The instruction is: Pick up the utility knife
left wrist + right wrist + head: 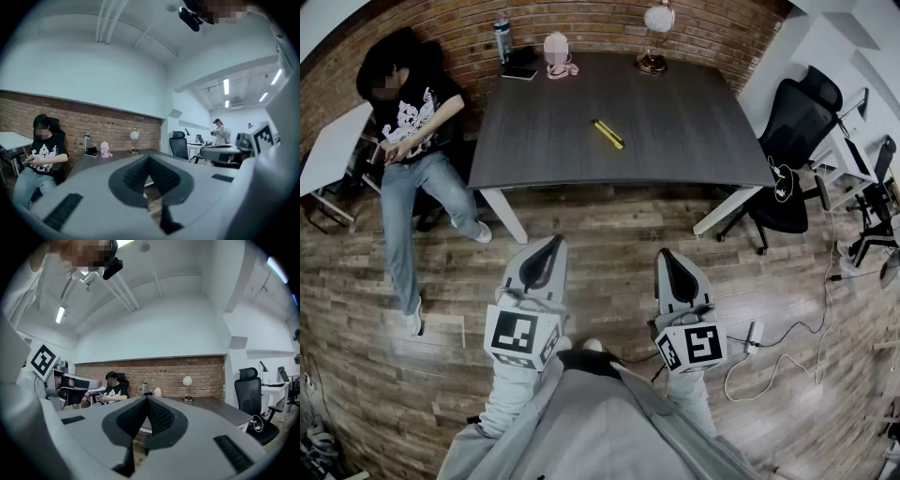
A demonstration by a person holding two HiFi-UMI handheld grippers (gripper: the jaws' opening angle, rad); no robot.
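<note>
A dark table (694, 141) stands against the brick wall (600, 23). Along its far edge sit a bottle (502, 37), a flat dark item (520, 72) just beside it, a pink cup (556, 52) and a lamp (655, 33). A person (412, 131) sits left of the table, legs stretched over the wood floor (609, 234). A black office chair (797, 141) stands at the table's right, and a power strip (755, 334) lies on the floor nearer me. Farther off, another person (219, 132) stands among desks.

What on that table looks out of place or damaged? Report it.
Nothing stands out. The utility knife lies flat, diagonally, near the middle of the table; the bottle, pink cup and lamp stand upright along its far edge.
</note>
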